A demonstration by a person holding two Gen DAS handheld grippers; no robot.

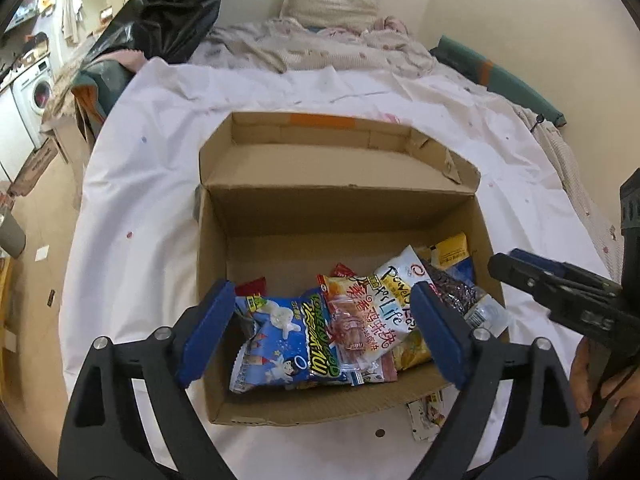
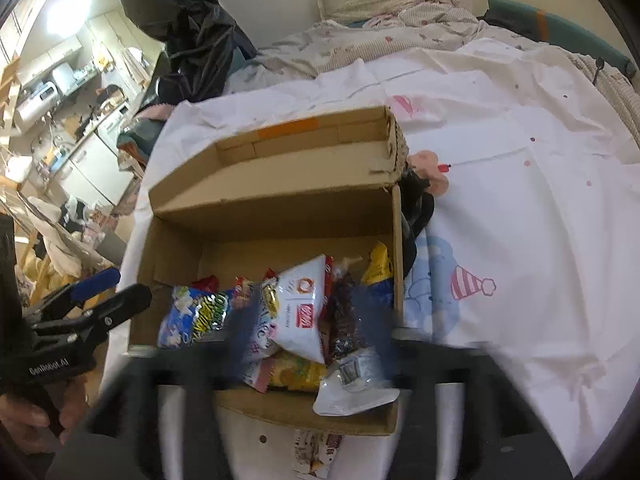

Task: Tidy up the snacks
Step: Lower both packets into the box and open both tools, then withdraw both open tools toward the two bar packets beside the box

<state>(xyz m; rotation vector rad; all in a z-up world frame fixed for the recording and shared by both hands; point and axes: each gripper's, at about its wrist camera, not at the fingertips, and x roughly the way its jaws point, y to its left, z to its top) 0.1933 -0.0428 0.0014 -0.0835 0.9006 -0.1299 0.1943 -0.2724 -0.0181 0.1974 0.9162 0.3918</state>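
An open cardboard box (image 1: 340, 216) sits on a white sheet and holds several snack packets at its near end: a blue packet (image 1: 280, 340), a clear red-printed packet (image 1: 354, 320), a white "Power Life" bag (image 1: 394, 292) and a dark foil packet (image 1: 456, 296). My left gripper (image 1: 320, 332) is open and empty, hovering over the packets. My right gripper (image 2: 312, 332) is blurred over the box's near right part (image 2: 276, 216), open with nothing between its fingers; it also shows in the left wrist view (image 1: 516, 268). A white bag (image 2: 300, 308) lies on top.
One small packet (image 1: 426, 416) lies on the sheet just outside the box's near wall; it also shows in the right wrist view (image 2: 316, 454). Rumpled bedding and a pillow (image 1: 332, 4) lie behind the box. A black bag (image 1: 176, 4) stands at the back left. Kitchen clutter is far left.
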